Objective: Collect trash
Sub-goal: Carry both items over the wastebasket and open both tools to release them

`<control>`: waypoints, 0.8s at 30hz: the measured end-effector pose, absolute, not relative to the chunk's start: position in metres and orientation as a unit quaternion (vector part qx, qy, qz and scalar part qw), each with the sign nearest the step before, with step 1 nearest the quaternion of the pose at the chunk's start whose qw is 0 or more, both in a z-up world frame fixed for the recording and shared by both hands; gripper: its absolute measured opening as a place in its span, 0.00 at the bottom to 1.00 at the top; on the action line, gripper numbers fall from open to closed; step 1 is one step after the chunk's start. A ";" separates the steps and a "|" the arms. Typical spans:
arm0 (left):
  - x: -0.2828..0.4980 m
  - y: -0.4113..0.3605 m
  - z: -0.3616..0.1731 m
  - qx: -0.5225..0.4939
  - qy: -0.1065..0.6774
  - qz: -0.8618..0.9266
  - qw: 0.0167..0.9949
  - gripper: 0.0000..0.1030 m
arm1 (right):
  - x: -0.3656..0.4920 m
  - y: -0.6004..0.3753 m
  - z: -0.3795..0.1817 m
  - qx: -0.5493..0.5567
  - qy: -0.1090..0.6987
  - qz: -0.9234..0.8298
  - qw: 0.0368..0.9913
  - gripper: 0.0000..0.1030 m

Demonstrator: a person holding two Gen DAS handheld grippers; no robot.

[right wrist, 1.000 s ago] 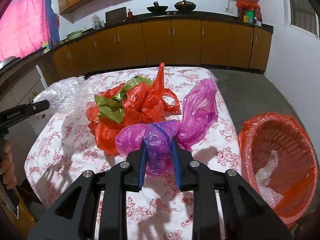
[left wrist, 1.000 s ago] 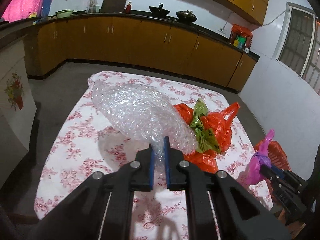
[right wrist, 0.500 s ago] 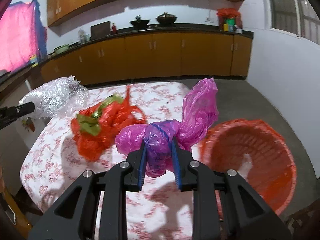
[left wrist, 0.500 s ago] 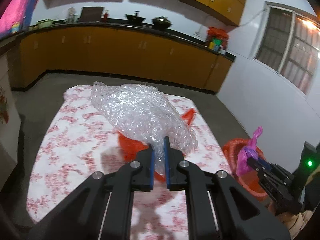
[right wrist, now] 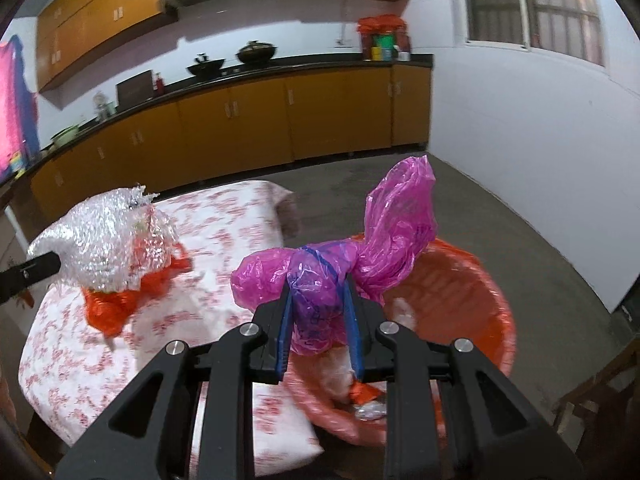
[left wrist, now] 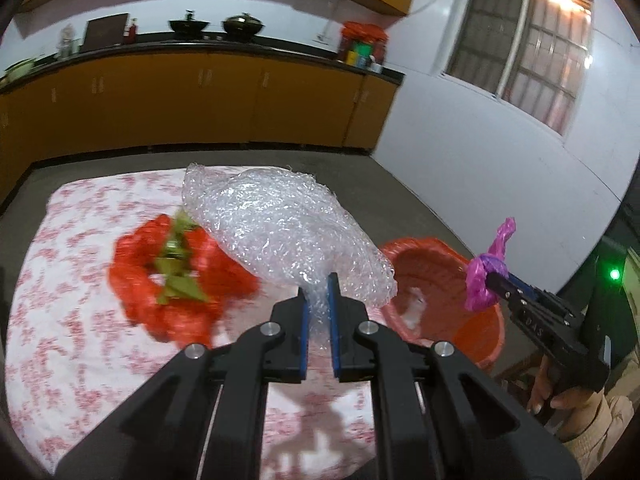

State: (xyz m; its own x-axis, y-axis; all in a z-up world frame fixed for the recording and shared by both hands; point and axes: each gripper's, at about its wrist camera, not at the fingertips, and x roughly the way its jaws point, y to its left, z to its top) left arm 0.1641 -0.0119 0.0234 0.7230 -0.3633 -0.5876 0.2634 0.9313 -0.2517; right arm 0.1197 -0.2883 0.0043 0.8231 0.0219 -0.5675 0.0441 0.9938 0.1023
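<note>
Carry pink plastic bag [right wrist: 340, 276] over orange basket [right wrist: 476, 280] centre before parting right gripper [right wrist: 320, 312] fingers. Clamped at knotted, crinkled middle, above basket's near rim. Left gripper [left wrist: 318, 312] pinched on bubble wrap [left wrist: 280, 232], table-side of basket. Orange bag [left wrist: 176, 280] beyond, blurred, probably on table [left wrist: 60, 340].

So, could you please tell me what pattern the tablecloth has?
The tablecloth is white with a red floral print, shown best in the left wrist view.
</note>
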 end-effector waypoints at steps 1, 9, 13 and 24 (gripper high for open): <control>0.166 -0.021 0.021 -0.074 0.334 -0.177 0.923 0.10 | 0.119 -0.294 0.004 0.057 0.297 -0.011 0.953 0.23; 0.177 -0.068 0.007 -0.059 0.350 -0.220 0.908 0.10 | 0.115 -0.325 -0.004 0.075 0.302 -0.040 0.950 0.23; 0.183 -0.091 -0.002 -0.052 0.360 -0.242 0.900 0.10 | 0.114 -0.336 -0.007 0.083 0.304 -0.048 0.948 0.23; 0.199 -0.147 -0.029 -0.026 0.386 -0.279 0.879 0.10 | 0.118 -0.365 -0.019 0.107 0.315 -0.066 0.941 0.23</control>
State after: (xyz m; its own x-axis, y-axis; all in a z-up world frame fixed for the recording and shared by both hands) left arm 0.1985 -0.1471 -0.0286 0.5460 -0.5104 -0.6644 0.4709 0.8429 -0.2604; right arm 0.1179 -0.3650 -0.0194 0.7936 -0.0559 -0.6059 0.1910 0.9683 0.1609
